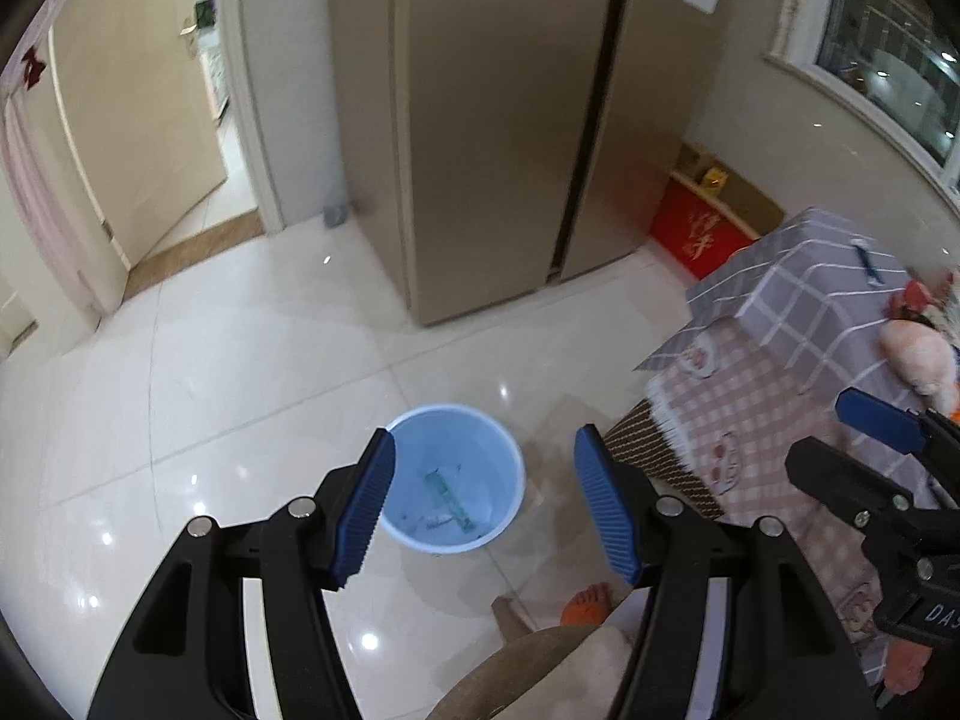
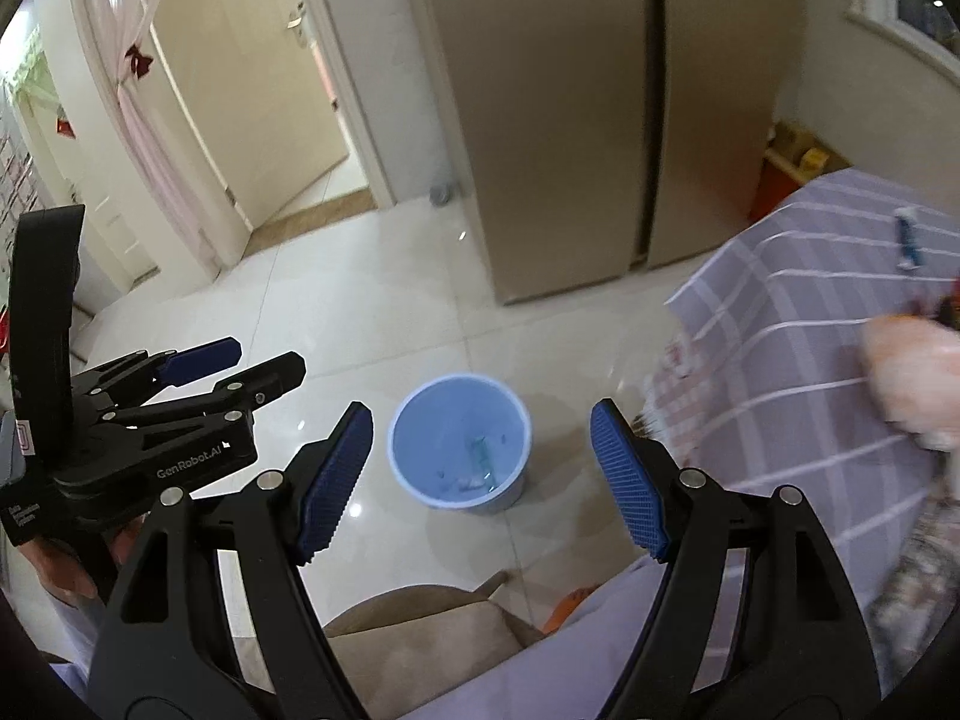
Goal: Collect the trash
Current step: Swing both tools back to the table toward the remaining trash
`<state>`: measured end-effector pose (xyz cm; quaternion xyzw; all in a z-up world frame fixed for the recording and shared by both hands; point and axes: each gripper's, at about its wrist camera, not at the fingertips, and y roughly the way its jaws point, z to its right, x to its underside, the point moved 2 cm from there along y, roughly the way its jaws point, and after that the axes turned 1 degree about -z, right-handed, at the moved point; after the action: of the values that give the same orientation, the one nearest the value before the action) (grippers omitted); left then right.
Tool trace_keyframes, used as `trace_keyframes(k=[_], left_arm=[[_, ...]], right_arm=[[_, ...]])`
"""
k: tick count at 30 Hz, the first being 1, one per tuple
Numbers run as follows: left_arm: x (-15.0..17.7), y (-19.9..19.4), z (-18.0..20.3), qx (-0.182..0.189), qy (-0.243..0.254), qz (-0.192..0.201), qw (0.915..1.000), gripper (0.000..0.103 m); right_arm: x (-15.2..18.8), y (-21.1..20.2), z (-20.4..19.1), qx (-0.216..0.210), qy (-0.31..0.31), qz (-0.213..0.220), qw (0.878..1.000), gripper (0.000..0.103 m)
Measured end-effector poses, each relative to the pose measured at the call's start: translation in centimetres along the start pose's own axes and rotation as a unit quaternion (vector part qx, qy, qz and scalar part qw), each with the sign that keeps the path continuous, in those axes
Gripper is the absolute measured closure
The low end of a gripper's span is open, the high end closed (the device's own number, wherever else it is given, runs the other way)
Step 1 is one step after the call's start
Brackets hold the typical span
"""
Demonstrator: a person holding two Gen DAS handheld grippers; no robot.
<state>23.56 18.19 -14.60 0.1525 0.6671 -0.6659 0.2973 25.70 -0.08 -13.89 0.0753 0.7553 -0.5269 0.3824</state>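
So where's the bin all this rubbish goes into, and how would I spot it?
Start at the tall beige cabinet against the far wall, then look down to the glossy white tile floor in front of it. The pale blue bucket stands there alone, beside the table's checked cloth. It is the only round, open container, with a few scraps inside.

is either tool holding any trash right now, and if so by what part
Nothing is held. The left tool and the right tool both stand open with nothing between their pads, above the blue bin on the floor.
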Motion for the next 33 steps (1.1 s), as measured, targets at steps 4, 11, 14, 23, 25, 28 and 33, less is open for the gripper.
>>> trace_keyframes(k=[4, 11, 14, 23, 25, 28, 33], left_arm=[[-0.8, -1.8, 2.5, 0.016, 0.025, 0.026, 0.9992, 0.042], [-2.2, -3.9, 7.6, 0.051, 0.067, 0.059, 0.9947, 0.042], [-2.6, -4.6, 10.2, 0.074, 0.091, 0.069, 0.9908, 0.042], [-2.9, -5.0, 19.5, 0.151, 0.179, 0.078, 0.969, 0.02], [-3.0, -4.4, 21.6, 0.167, 0.201, 0.073, 0.9625, 0.016], [-2.6, -3.8, 24.5, 0.189, 0.232, 0.082, 0.9507, 0.013], [-2.7, -1.0, 28.2, 0.225, 0.256, 0.038, 0.9392, 0.013]], right_arm=[[0.3, -3.0, 1.9, 0.024, 0.013, 0.032, 0.999, 0.028], [1.2, -6.7, 5.6, 0.06, 0.057, 0.061, 0.995, 0.027], [1.9, -8.4, 7.3, 0.076, 0.078, 0.074, 0.991, 0.026], [4.1, -13.1, 13.6, 0.148, 0.134, 0.093, 0.975, 0.023], [4.7, -13.7, 15.0, 0.168, 0.147, 0.095, 0.97, 0.022], [5.4, -14.9, 16.9, 0.188, 0.166, 0.096, 0.963, 0.022], [6.6, -16.0, 19.9, 0.208, 0.192, 0.091, 0.955, 0.021]])
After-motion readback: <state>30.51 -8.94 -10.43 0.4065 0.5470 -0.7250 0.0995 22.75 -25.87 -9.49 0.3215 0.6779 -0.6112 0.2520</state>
